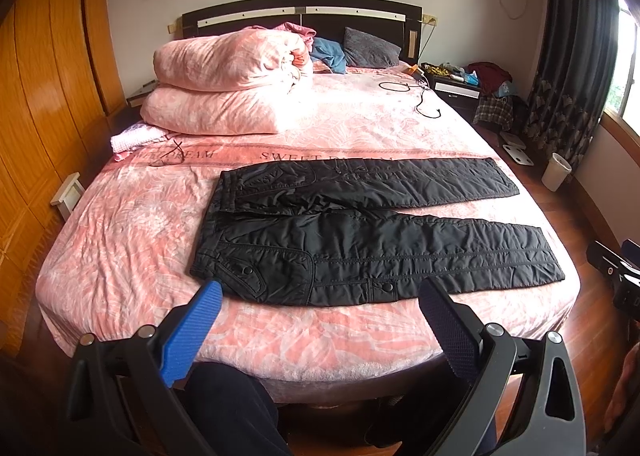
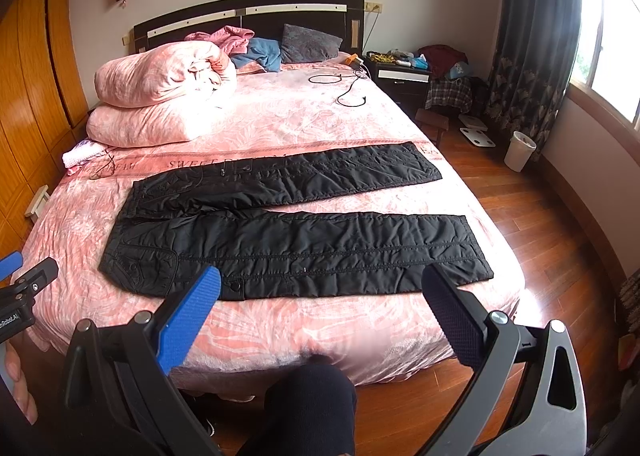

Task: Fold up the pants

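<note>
Closest in, the left tongs (image 1: 320, 294) hang with their blue and black fingers spread wide apart, holding nothing, just short of the near edge of the bed (image 1: 120, 224). The right tongs (image 2: 320, 288) sit beside them, likewise wide apart and empty, and a dark-trousered knee (image 2: 310, 396) shows below between the two.

The black padded pants (image 1: 360, 232) lie flat and unfolded on the pink bedspread, near the foot of the bed. Their long axis runs across the bed, side to side: the waistband (image 1: 212, 216) points left towards the wooden wardrobe (image 1: 44, 96), the two leg cuffs point right towards the curtained window (image 2: 600, 28). The legs lie apart in a narrow V, the far leg angling slightly away from the near one.

Well beyond the pants, a rolled pink duvet (image 1: 228, 84) is stacked by the headboard, with a black cable (image 2: 348, 90) loose on the sheet.
</note>
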`<move>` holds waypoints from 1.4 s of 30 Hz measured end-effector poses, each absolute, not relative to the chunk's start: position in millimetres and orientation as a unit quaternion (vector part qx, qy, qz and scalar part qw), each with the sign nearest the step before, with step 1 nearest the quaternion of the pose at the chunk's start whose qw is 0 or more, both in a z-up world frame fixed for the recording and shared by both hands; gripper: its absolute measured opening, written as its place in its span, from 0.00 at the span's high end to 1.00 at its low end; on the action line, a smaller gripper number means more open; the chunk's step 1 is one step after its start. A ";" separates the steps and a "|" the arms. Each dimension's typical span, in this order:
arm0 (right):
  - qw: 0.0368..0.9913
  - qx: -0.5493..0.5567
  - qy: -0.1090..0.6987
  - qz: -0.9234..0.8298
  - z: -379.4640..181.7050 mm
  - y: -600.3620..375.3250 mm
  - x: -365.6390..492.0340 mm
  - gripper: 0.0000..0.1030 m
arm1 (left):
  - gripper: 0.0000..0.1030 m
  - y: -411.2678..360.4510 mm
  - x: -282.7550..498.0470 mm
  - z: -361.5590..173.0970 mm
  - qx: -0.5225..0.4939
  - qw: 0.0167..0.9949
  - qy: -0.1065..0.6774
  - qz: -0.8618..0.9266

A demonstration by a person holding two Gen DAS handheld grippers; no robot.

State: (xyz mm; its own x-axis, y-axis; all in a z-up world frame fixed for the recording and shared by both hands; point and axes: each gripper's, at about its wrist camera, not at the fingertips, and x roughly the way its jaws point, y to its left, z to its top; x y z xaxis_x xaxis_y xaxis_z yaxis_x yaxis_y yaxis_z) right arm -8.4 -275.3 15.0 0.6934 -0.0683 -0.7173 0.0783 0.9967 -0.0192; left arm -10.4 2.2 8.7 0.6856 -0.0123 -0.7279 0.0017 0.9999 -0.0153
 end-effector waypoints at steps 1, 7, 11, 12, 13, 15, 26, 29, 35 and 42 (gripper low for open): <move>0.920 0.007 0.390 -0.040 15.0 -275.3 -8.4 0.02 | 0.04 2.1 -10.5 8.7 -0.006 0.918 0.397 -0.004; 0.920 0.006 0.391 -0.039 16.3 -275.0 -8.1 0.02 | 0.04 2.6 -9.3 6.8 -0.006 0.918 0.397 -0.005; 0.920 0.007 0.390 -0.039 16.9 -274.8 -8.0 0.02 | 0.04 3.4 -9.5 5.1 -0.006 0.918 0.396 -0.005; 0.920 0.006 0.391 -0.040 16.1 -274.9 -8.0 0.02 | 0.04 3.5 -9.9 4.2 -0.006 0.918 0.396 -0.005; 0.920 0.007 0.391 -0.039 16.2 -275.0 -8.1 0.02 | 0.04 4.2 -10.8 4.0 -0.007 0.918 0.397 -0.005; 0.920 0.006 0.391 -0.039 18.1 -274.0 -8.4 0.02 | 0.04 3.8 -11.1 4.1 -0.006 0.918 0.396 -0.005; 0.925 -0.011 0.376 -0.045 5.2 -286.2 -7.2 0.02 | 0.04 13.3 2.6 -12.2 -0.025 0.908 0.416 -0.037; 0.914 0.029 0.405 0.013 -23.4 -303.5 14.4 0.02 | 0.04 37.6 33.1 -50.8 -0.062 0.877 0.470 -0.072; 0.859 0.180 0.474 0.074 -111.0 -379.1 67.5 0.03 | 0.04 131.2 94.2 -149.9 -0.210 0.800 0.558 -0.068; 0.826 0.268 0.492 0.064 -176.7 -439.6 87.8 0.03 | 0.04 226.2 147.3 -247.9 -0.324 0.733 0.597 0.006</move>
State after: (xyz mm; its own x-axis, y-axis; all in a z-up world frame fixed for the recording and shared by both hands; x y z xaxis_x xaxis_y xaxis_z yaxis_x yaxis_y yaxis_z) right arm 87.8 -439.6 -176.7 0.5074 0.3694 -0.7785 0.1587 0.8479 0.5058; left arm 147.3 226.2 -247.9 0.2862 -0.3786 -0.8802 -0.3961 0.7897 -0.4685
